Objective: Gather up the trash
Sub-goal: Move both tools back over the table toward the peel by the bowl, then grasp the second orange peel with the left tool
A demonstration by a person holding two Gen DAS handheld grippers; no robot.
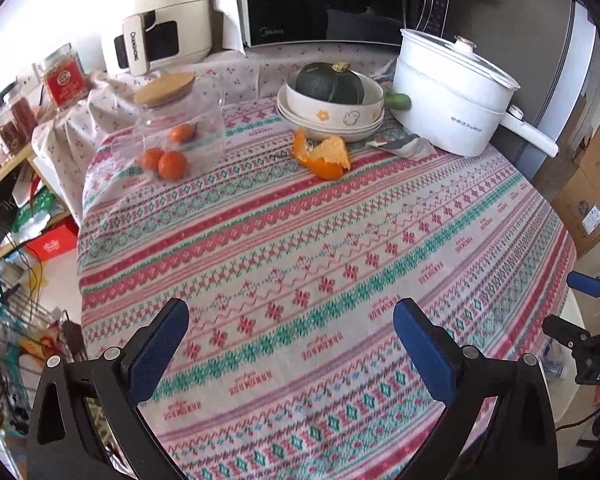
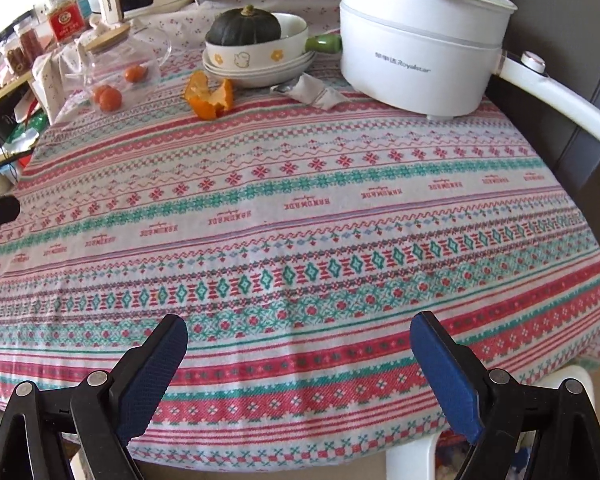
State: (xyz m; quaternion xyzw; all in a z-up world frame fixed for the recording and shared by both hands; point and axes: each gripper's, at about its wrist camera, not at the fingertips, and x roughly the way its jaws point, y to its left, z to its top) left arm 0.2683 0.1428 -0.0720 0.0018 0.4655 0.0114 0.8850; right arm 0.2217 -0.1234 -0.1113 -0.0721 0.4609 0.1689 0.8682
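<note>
An orange peel (image 1: 324,156) lies on the patterned tablecloth (image 1: 300,264) at the far side, in front of stacked bowls; it also shows in the right wrist view (image 2: 211,98). A crumpled grey-white wrapper (image 1: 400,143) lies right of the peel, by the white pot, and shows in the right wrist view (image 2: 314,91) too. My left gripper (image 1: 291,314) is open and empty over the near table edge. My right gripper (image 2: 299,330) is open and empty at the near edge; it also shows at the right of the left wrist view (image 1: 580,308).
Stacked bowls (image 1: 332,114) hold a dark green squash (image 1: 329,82). A white electric pot (image 1: 452,96) stands at the far right. A clear jar (image 1: 176,128) with tangerines (image 1: 172,164) lies at the far left. A microwave (image 1: 324,0) and cluttered shelves (image 1: 16,184) stand beyond.
</note>
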